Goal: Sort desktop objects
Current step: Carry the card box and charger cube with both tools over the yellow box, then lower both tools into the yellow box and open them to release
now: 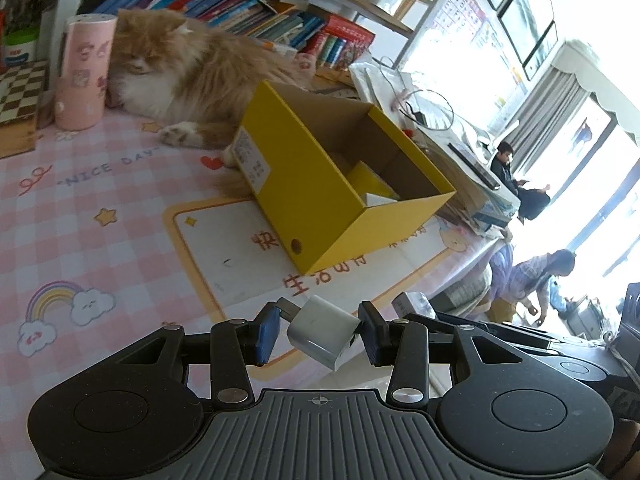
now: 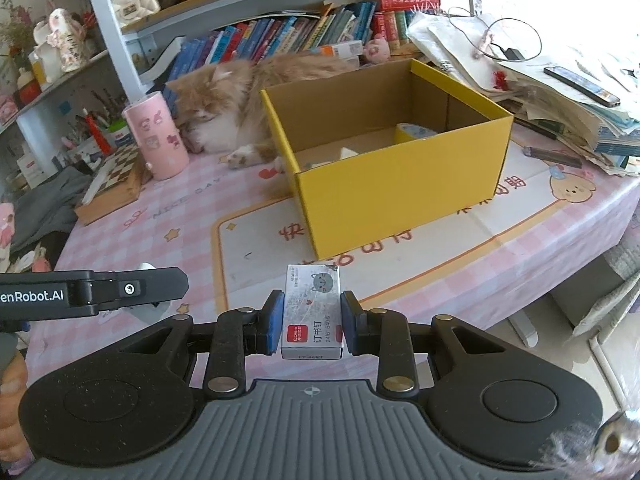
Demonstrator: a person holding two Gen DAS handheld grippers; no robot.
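My left gripper (image 1: 319, 330) is shut on a white charger plug (image 1: 323, 330), held tilted above the pink checked desk mat. In the right wrist view my right gripper (image 2: 311, 322) is shut on a small grey box of staples (image 2: 312, 312) with a cat face on top. An open yellow cardboard box (image 1: 320, 196) (image 2: 396, 184) stands beyond both grippers; a roll of tape (image 2: 414, 132) and a white item (image 2: 347, 153) lie inside. The left gripper's body (image 2: 92, 290) shows at the left edge of the right wrist view.
An orange and white cat (image 1: 188, 76) (image 2: 240, 100) lies behind the box. A pink cylinder (image 1: 86, 72) (image 2: 156, 136) and a chessboard (image 2: 116, 176) stand at the left. Stacked papers with a phone (image 2: 582, 84) fill the right. Bookshelves rise behind. People (image 1: 536, 276) are in the room beyond.
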